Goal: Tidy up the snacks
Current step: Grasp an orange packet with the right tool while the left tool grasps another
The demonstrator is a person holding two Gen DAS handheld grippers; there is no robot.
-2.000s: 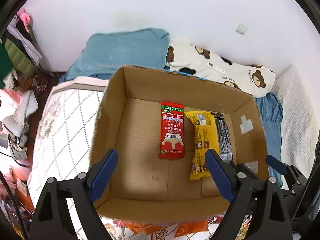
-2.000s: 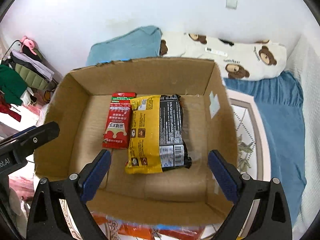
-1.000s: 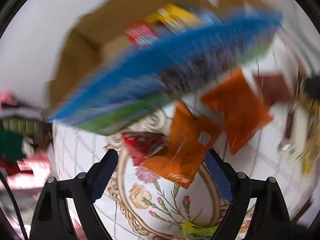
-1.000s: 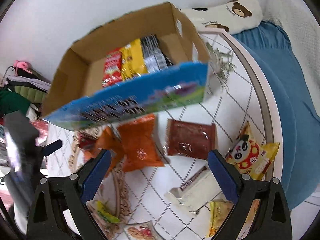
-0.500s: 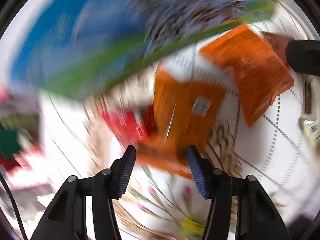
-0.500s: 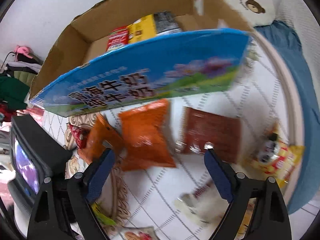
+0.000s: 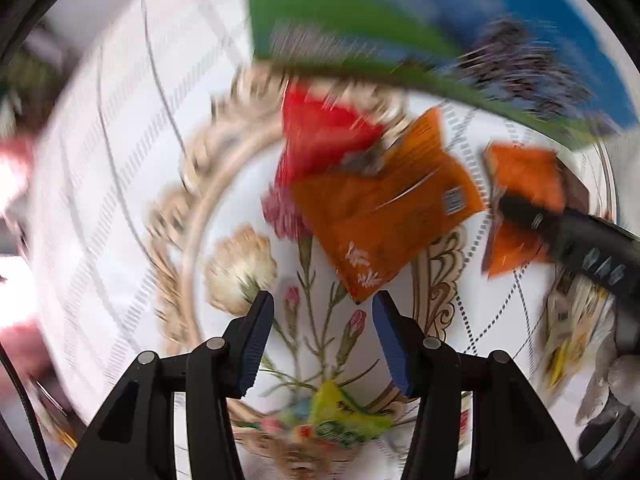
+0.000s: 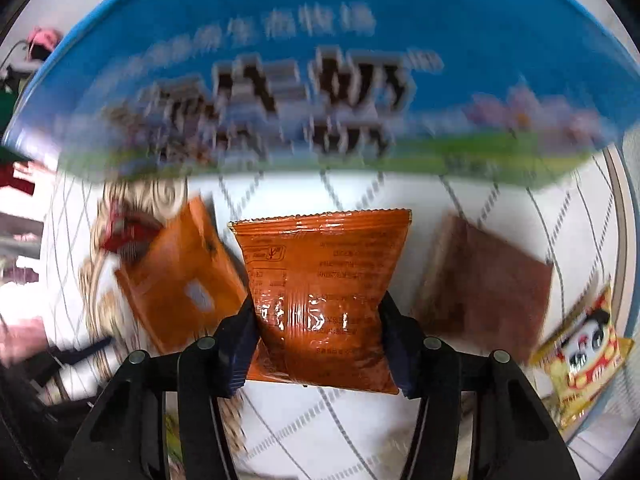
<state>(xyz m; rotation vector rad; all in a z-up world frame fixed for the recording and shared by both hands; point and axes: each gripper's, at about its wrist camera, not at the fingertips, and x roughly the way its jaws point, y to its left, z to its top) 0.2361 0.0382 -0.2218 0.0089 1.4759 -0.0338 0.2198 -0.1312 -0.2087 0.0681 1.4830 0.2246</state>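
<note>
The right gripper point(image 8: 316, 334) has just been closing and now squeezes a shiny orange foil snack packet point(image 8: 320, 284) between its blue pads, pinching in the packet's sides. Beyond it, at the far edge of the patterned white bedcover point(image 8: 352, 412), stands the blue printed side of a cardboard box point(image 8: 304, 80); its inside is hidden here. A second orange packet point(image 8: 180, 280) lies just left, a brown packet point(image 8: 488, 284) right, and a yellow panda-printed packet point(image 8: 584, 356) at the near right. The left gripper point(image 7: 322, 326) is drawn nearly closed with nothing between its pads, above the floral print, near the blurred orange packet and a red packet point(image 7: 320, 136).
</note>
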